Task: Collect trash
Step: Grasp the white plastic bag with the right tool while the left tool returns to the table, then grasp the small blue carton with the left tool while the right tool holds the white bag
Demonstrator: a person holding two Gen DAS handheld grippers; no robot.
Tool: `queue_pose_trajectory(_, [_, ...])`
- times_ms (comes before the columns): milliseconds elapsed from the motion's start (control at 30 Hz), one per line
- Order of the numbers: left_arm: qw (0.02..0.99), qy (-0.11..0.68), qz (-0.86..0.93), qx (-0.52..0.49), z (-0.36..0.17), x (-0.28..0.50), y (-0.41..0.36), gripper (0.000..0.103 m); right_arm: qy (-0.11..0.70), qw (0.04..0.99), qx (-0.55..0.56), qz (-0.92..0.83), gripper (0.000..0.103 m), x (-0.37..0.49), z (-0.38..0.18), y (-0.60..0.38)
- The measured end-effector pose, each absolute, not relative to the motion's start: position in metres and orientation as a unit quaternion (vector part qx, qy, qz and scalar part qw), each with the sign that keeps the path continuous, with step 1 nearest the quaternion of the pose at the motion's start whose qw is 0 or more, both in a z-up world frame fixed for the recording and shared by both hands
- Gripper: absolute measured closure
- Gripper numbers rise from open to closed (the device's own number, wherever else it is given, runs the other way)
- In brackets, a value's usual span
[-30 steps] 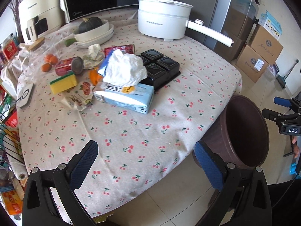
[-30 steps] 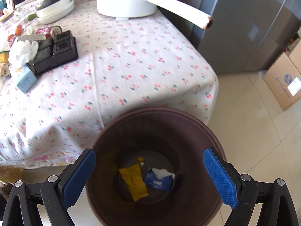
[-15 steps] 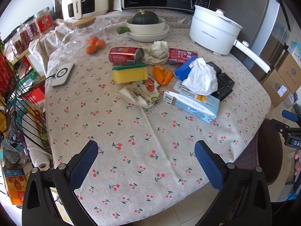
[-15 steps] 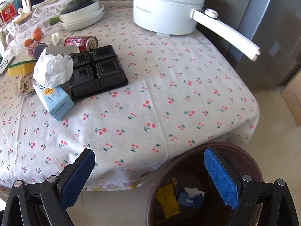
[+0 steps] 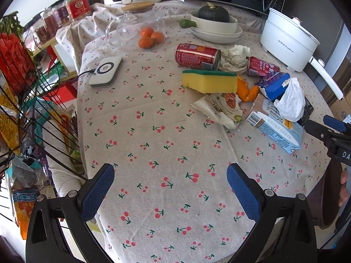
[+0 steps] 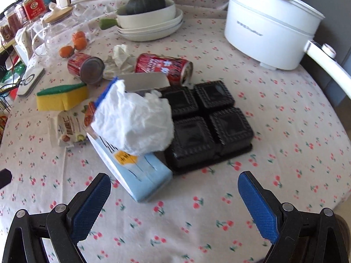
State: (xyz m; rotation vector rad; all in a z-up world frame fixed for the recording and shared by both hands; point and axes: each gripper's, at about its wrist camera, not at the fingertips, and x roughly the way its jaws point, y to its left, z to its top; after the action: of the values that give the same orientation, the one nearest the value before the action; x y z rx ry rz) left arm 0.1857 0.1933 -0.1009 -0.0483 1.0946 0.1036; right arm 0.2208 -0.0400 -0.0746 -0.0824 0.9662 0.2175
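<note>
Trash lies on the cherry-print tablecloth (image 5: 166, 153): a light blue carton (image 6: 133, 166) with a crumpled white tissue (image 6: 136, 122) on it, a black plastic tray (image 6: 208, 122), two red cans (image 6: 163, 65) (image 5: 197, 56), a snack wrapper (image 5: 221, 109), orange peel (image 5: 246, 92) and a crumpled napkin (image 5: 234, 57). My left gripper (image 5: 171, 188) is open and empty over the table's near part. My right gripper (image 6: 175, 199) is open and empty, just short of the carton and tray. It also shows at the right edge of the left wrist view (image 5: 333, 135).
A yellow-green sponge (image 5: 208, 81), a white electric pot (image 6: 269, 28) with a long handle, stacked dishes with a squash (image 6: 149, 19), a glass jug with oranges (image 5: 136, 30) and a white charger pad (image 5: 106, 71) share the table. A wire rack (image 5: 26, 100) stands left. The brown bin's rim (image 5: 329, 201) shows lower right.
Both grippers swung left, away from the brown bin and up over the table. The right one now faces the carton and tray; the bin's inside has left its view.
</note>
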Motion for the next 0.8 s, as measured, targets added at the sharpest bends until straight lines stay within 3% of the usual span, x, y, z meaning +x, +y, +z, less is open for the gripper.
queue_pose_trajectory(200, [0.851, 0.523, 0.049, -0.026, -0.105, 0.189, 0.193, 0.000, 0.443, 0.889, -0.025, 0.112, 0.008, 0.243, -0.082, -0.013])
queue_pose_trajectory(300, [0.851, 0.523, 0.050, -0.026, -0.105, 0.190, 0.192, 0.000, 0.441, 0.891, -0.026, 0.106, 0.019, 0.251, -0.088, -0.008])
queue_pose_trajectory(400, [0.851, 0.522, 0.051, -0.022, -0.106, 0.193, 0.187, 0.000, 0.438, 0.892, -0.025, 0.105, 0.045, 0.253, -0.090, -0.013])
queue_pose_trajectory(467, [0.851, 0.521, 0.050, -0.024, -0.106, 0.195, 0.184, 0.000, 0.440, 0.891, -0.022, 0.111, 0.074, 0.254, -0.088, -0.018])
queue_pose_trajectory(567, [0.852, 0.521, 0.041, -0.030, -0.105, 0.199, 0.177, 0.000, 0.436, 0.893, -0.014, 0.114, 0.083, 0.248, -0.080, -0.028])
queue_pose_trajectory(800, [0.849, 0.526, -0.008, -0.048, -0.097, 0.221, 0.143, 0.000, 0.437, 0.893, 0.006, 0.110, 0.085, 0.230, -0.062, -0.066])
